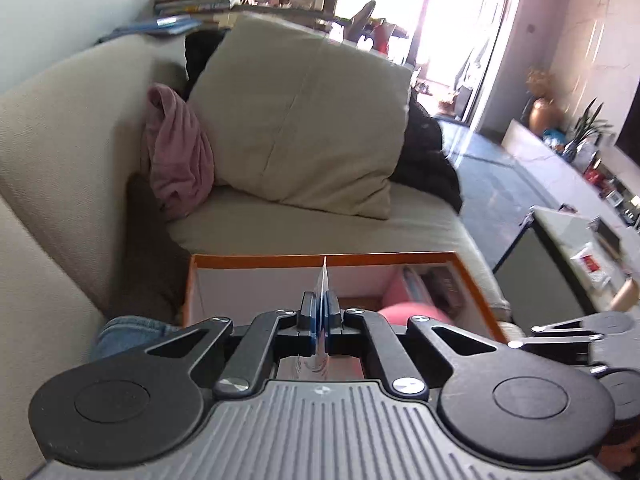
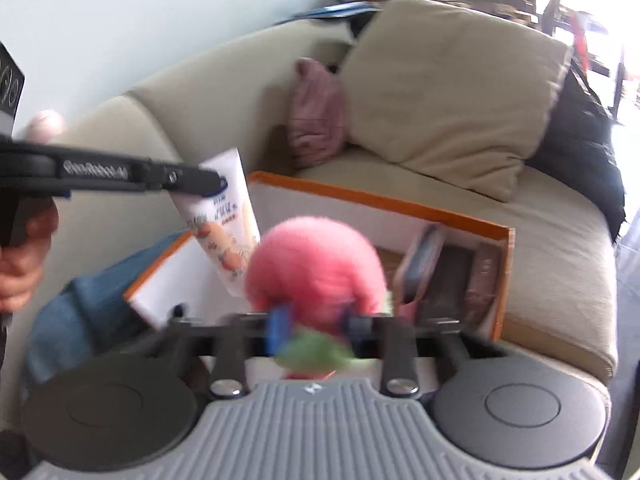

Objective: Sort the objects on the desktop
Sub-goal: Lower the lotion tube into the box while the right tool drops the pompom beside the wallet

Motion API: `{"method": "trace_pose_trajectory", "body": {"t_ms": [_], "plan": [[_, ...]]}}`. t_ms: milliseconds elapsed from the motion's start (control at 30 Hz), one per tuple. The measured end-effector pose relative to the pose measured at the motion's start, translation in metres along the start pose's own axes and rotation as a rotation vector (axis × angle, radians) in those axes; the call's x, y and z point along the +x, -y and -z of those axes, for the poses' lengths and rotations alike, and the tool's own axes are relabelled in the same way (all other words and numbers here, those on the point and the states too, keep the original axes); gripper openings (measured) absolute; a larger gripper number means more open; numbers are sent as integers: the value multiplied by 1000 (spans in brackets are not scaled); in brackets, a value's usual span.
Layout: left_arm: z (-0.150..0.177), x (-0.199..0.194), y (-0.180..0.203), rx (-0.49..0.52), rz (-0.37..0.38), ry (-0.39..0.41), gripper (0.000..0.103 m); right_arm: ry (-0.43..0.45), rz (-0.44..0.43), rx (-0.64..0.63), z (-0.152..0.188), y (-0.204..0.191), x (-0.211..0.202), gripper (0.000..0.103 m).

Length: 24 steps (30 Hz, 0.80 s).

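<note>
An open box with an orange rim (image 1: 320,259) (image 2: 380,200) rests on the sofa seat just ahead of both grippers. My left gripper (image 1: 320,300) (image 2: 212,182) is shut on the flat crimped end of a white printed tube (image 1: 325,280) (image 2: 224,224), which hangs tilted over the box's left side. My right gripper (image 2: 314,320) is shut on a fluffy pink plush toy (image 2: 316,264) (image 1: 408,312) with a green leaf (image 2: 316,352), held over the middle of the box. The right wrist view is motion-blurred.
Several dark cases (image 2: 424,264) stand in the box's right end. Behind it are a beige sofa (image 1: 60,140), a large cushion (image 1: 304,120), a pink cloth (image 1: 176,152) and a black garment (image 1: 428,160). A person's hand (image 2: 20,264) and a denim knee (image 1: 128,332) are at the left. A low table (image 1: 560,232) stands to the right.
</note>
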<state>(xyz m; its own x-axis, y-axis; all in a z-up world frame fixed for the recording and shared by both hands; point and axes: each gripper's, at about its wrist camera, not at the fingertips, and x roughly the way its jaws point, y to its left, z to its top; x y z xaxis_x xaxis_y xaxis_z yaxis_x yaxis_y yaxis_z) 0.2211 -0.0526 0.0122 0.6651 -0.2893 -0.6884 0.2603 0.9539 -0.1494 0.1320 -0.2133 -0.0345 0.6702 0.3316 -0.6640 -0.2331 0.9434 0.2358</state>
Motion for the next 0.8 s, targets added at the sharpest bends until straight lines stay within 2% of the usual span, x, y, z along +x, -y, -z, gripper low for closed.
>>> {"method": "trace_pose_trajectory", "body": {"t_ms": [167,333,367,400,467,633,800], "plan": [[0,57,-2,-12,18,-65,3,-65,17,16,-1,22,29,0],[0,81,-3,-3,3,-70,3,-179,-8,-34,8,22,52,8],[0,84,-2,8,5,-69,3,-202,-10,-43,9,22,58,14],[-2,87,-1,18,7,-69,3,-226,-8,-46,8,21,65,27],[-2,93,-1,6,42,-87,3,-256,-8,-60,6,20,75,36],[-1,100,2,9,78,-85,4,-283,14,-113,-1,13,88,36],[-5,102,-10,-85,130,-111,7,-327,31,-113,-5,14,100,39]]}}
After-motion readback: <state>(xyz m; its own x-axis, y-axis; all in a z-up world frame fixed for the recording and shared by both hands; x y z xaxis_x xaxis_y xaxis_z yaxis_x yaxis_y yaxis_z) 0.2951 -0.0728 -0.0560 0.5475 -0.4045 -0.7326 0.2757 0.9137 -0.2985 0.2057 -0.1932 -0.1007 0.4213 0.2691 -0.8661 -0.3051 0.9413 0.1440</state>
